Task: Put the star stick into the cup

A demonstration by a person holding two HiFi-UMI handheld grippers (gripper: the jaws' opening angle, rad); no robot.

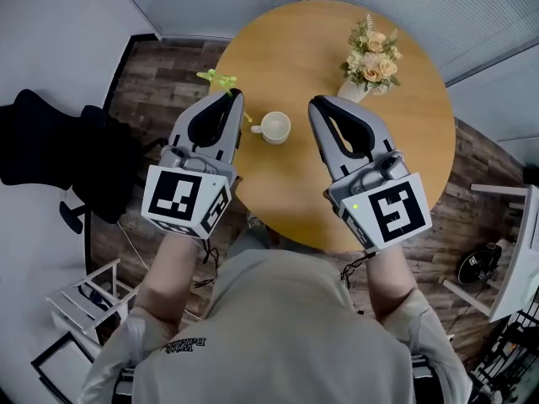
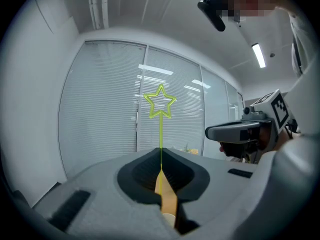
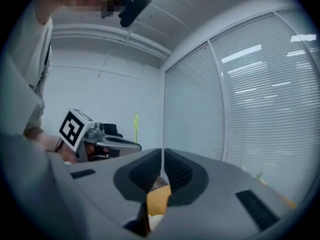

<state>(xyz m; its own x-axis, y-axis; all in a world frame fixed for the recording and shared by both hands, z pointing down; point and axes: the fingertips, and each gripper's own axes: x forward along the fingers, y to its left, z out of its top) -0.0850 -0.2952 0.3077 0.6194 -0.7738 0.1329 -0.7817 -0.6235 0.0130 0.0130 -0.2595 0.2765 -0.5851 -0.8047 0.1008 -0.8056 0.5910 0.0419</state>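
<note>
A thin green star stick [image 2: 160, 134] stands upright from my left gripper [image 2: 160, 158], whose jaws are shut on its lower end. In the head view its star [image 1: 217, 79] pokes out beyond the left gripper [image 1: 233, 98], over the table's left edge. The white cup [image 1: 274, 127] stands on the round wooden table [image 1: 290, 49], between the two grippers' tips and below them. My right gripper [image 1: 317, 103] is held to the right of the cup. Its jaws [image 3: 162, 155] are pressed together with nothing between them.
A small vase of flowers [image 1: 370, 61] stands at the table's far right. A black office chair [image 1: 50, 154] is on the floor to the left, and white frames [image 1: 84, 297] stand at the lower left. Window blinds [image 2: 110, 99] run behind the table.
</note>
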